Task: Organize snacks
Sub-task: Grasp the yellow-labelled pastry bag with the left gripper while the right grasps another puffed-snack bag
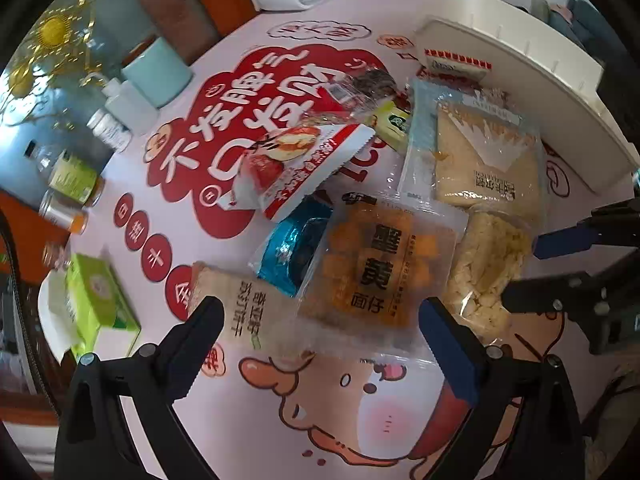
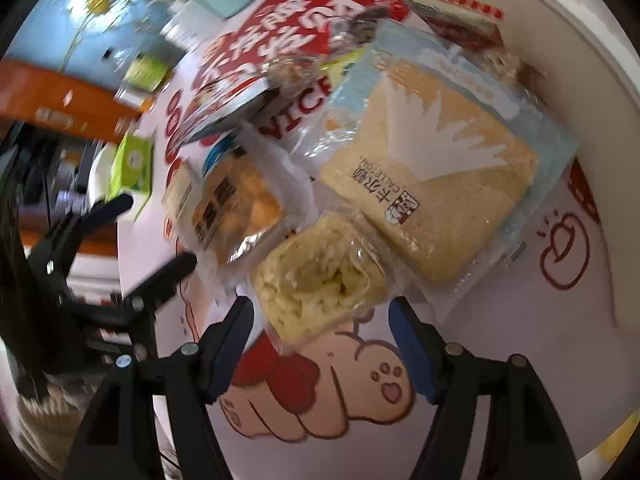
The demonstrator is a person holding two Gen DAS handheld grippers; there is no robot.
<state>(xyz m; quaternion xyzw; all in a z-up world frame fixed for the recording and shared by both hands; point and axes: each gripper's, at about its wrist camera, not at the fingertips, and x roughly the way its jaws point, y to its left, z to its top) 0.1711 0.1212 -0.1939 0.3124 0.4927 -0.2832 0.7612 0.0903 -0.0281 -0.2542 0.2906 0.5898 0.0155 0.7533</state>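
A pile of snack packets lies on the printed tablecloth (image 1: 320,420). My left gripper (image 1: 320,318) hangs open above the near edge of an orange cube-snack packet (image 1: 372,268), its left fingertip over a beige cracker packet (image 1: 240,312). My right gripper (image 2: 322,316) is open too, with the near end of a yellow crumbly cake packet (image 2: 320,276) between its fingertips and the pads apart from it. A large toast packet (image 2: 432,184) lies just beyond. Each view shows the other gripper: the right gripper (image 1: 532,268) beside the cake packet (image 1: 484,264), the left gripper (image 2: 148,236) by the orange packet (image 2: 240,208).
A white tray (image 1: 520,64) stands at the far right holding a red-striped packet (image 1: 456,64). A red-white packet (image 1: 296,164), a blue foil packet (image 1: 292,252) and a small green packet (image 1: 394,122) lie in the pile. Bottles (image 1: 76,184), a teal cup (image 1: 160,70) and a green box (image 1: 100,300) line the left.
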